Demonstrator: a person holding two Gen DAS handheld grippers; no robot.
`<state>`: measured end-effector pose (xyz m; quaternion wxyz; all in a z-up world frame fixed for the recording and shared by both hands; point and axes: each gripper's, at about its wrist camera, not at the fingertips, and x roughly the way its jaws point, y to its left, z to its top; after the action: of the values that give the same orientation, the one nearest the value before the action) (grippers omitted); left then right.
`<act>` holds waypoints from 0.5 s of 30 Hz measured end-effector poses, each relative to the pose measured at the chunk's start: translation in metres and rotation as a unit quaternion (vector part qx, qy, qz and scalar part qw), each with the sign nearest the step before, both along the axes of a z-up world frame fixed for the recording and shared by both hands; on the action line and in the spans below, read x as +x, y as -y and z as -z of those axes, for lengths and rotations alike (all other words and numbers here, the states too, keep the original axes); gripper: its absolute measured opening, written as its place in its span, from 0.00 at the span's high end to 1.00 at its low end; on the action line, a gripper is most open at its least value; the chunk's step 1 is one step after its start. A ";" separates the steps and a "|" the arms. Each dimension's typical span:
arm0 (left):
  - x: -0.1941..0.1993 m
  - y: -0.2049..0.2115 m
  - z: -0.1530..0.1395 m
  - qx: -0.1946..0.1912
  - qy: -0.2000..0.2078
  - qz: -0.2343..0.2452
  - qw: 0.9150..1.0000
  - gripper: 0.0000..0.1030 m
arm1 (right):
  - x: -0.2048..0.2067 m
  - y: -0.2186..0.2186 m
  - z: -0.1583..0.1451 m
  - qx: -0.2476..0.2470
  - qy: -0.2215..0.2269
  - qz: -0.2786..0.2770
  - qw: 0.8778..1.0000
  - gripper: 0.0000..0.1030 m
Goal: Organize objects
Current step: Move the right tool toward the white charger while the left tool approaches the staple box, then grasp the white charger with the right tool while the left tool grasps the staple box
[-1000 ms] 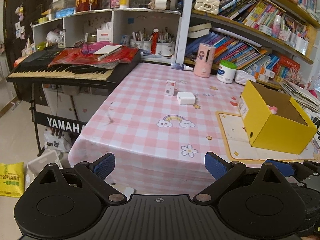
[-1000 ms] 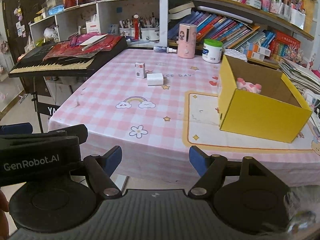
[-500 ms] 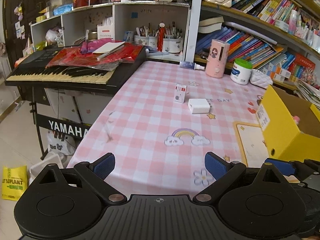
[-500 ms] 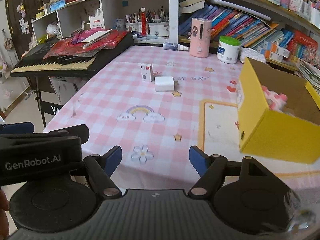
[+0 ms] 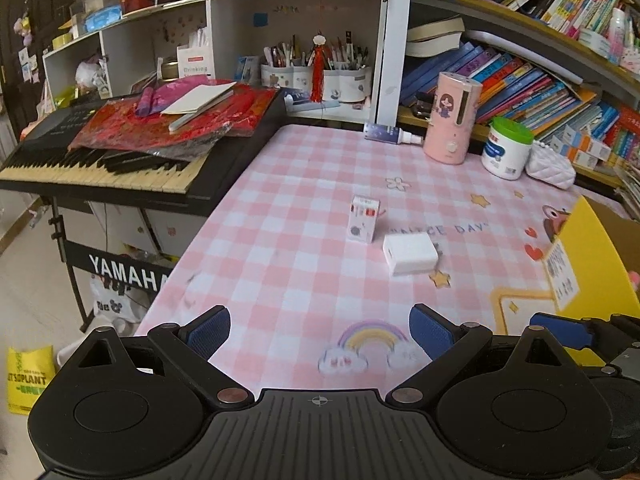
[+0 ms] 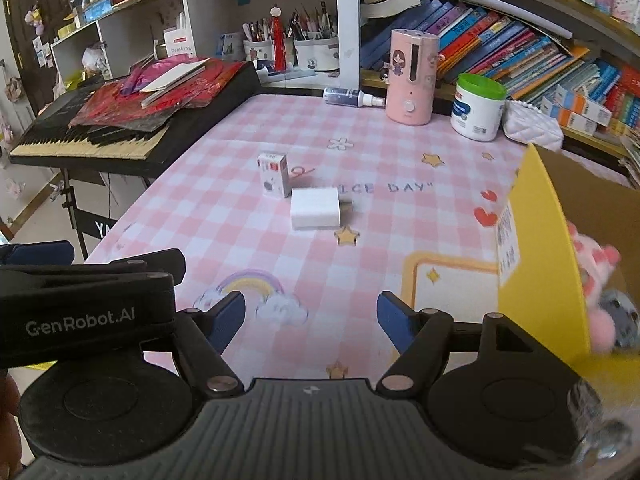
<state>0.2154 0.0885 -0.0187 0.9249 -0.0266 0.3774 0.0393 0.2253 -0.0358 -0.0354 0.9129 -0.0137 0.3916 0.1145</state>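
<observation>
Cluttered study corner: table under a pink checked cloth with rainbow and star prints, bookshelves behind, a Yamaha keyboard on a stand to the left with red bags and a notebook piled on it. Near mid-table a small white carton stands upright; just beside it, to its right and nearer the cameras, a white charger block lies flat (prongs pointing right, seen in the right wrist view). Whether the two touch, can't tell. Yellow box sits open at the right side of the table with a pink plush toy inside, blurred. Along the back edge: spray bottle lying on its side, pink cylindrical device, white tub with green lid, white quilted pouch. Left gripper spread wide, nothing between the blue pads, hanging over the near part of the cloth by the rainbow. Right gripper likewise spread and empty, just left of the yellow box wall. Both well short of the carton and charger.
</observation>
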 end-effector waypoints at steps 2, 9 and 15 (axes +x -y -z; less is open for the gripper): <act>0.013 0.000 0.001 0.005 -0.003 -0.003 1.000 0.05 | 0.014 -0.001 0.001 0.003 0.000 -0.004 1.000 0.30; 0.054 -0.004 0.008 0.009 -0.011 -0.021 1.000 0.05 | 0.059 -0.003 0.009 0.003 -0.005 -0.014 1.000 0.30; 0.082 -0.003 0.013 0.012 -0.012 -0.023 1.000 0.05 | 0.090 -0.005 0.022 -0.004 -0.007 -0.012 1.000 0.30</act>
<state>0.2974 0.0919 -0.0314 0.9195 -0.0239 0.3869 0.0658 0.3150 -0.0309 -0.0577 0.9087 -0.0214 0.3981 0.1240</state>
